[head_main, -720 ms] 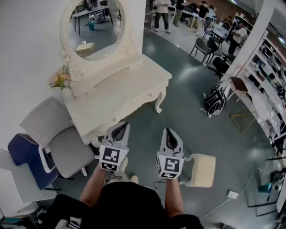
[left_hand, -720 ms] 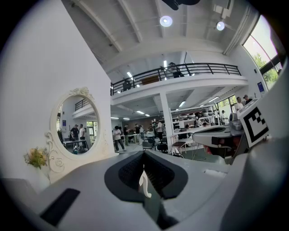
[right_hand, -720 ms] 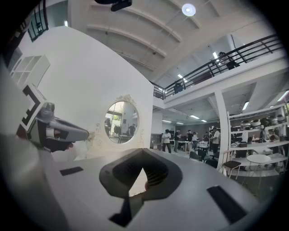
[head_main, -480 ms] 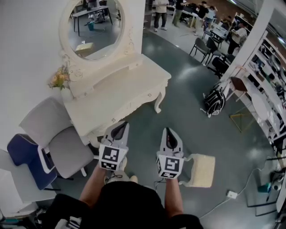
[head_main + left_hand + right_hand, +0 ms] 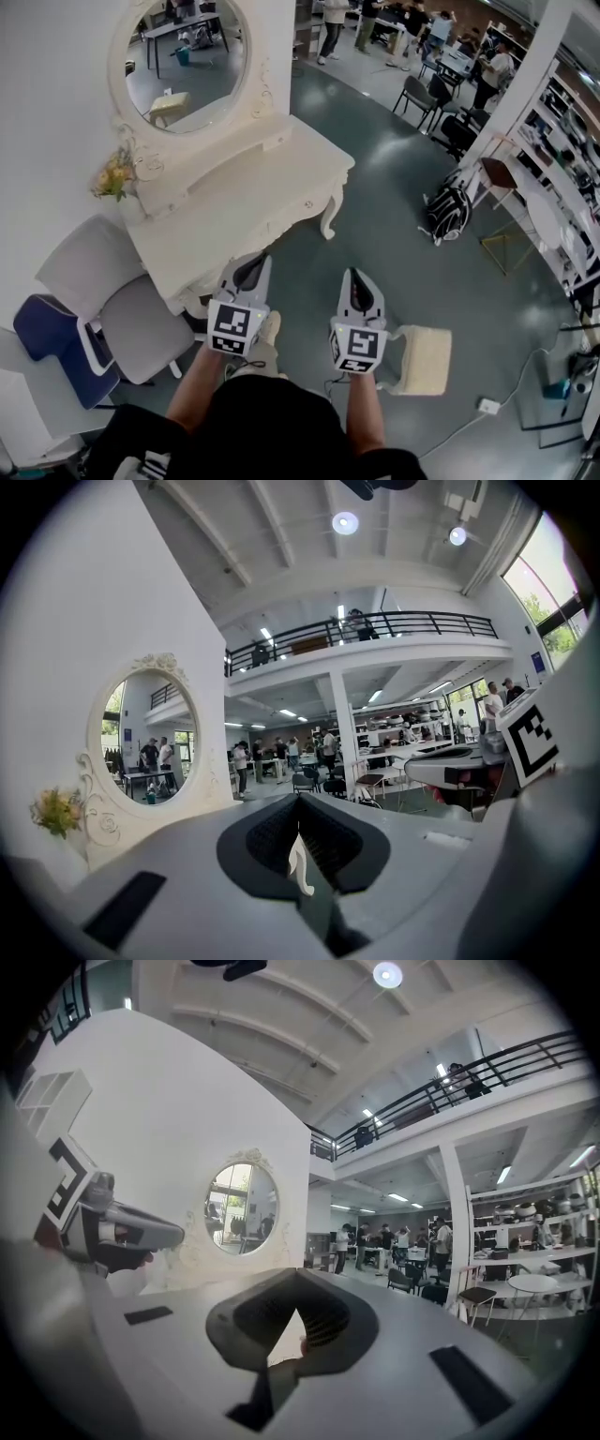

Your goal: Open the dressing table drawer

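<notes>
Left gripper (image 5: 255, 263): pressed together, nothing between the pads. Right gripper (image 5: 354, 277): same, shut and empty, held level beside it. Stepping in now, with a shoe (image 5: 269, 328) planted forward under the left arm where none showed a moment ago, and sliding the table (image 5: 234, 187) a touch up and left in the head view. No change in the jaws or in how the arms are carried. Reads as approach only: no reach yet, no contact. Just ahead of the left tip, the drawer (image 5: 274, 225), closed, running along the table's front edge under the top, near but clearly apart from both grippers. Hard to pick out its knobs, mere specks from this steep angle, and hard to tell where one drawer front ends. Loses the table's near corner behind the left gripper. Nothing of the drawer in either gripper view, only a white sliver past the pads. Farther back, mirror (image 5: 183, 56) and a busy hall.
</notes>
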Demonstrator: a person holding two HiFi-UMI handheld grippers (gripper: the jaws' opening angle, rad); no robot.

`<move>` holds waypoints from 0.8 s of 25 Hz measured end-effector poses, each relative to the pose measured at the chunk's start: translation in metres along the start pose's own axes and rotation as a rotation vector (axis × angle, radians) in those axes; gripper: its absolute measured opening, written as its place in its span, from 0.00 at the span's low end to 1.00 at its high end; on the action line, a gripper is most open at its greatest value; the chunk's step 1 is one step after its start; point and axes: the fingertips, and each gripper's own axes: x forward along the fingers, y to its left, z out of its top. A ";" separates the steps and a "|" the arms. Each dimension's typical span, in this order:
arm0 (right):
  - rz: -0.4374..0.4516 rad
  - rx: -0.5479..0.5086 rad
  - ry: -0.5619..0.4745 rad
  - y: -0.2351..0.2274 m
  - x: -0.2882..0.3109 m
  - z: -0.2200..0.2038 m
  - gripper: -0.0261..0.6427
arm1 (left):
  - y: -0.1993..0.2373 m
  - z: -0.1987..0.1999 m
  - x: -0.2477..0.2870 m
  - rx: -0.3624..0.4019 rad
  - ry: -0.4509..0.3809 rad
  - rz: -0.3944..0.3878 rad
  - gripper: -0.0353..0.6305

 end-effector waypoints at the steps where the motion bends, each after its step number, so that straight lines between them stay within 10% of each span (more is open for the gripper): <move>1: -0.005 0.000 0.003 -0.002 0.006 -0.002 0.04 | 0.003 0.000 0.007 0.002 0.000 -0.003 0.06; 20: -0.041 -0.001 0.097 -0.055 0.243 -0.019 0.04 | 0.120 -0.003 0.243 -0.005 0.041 -0.073 0.06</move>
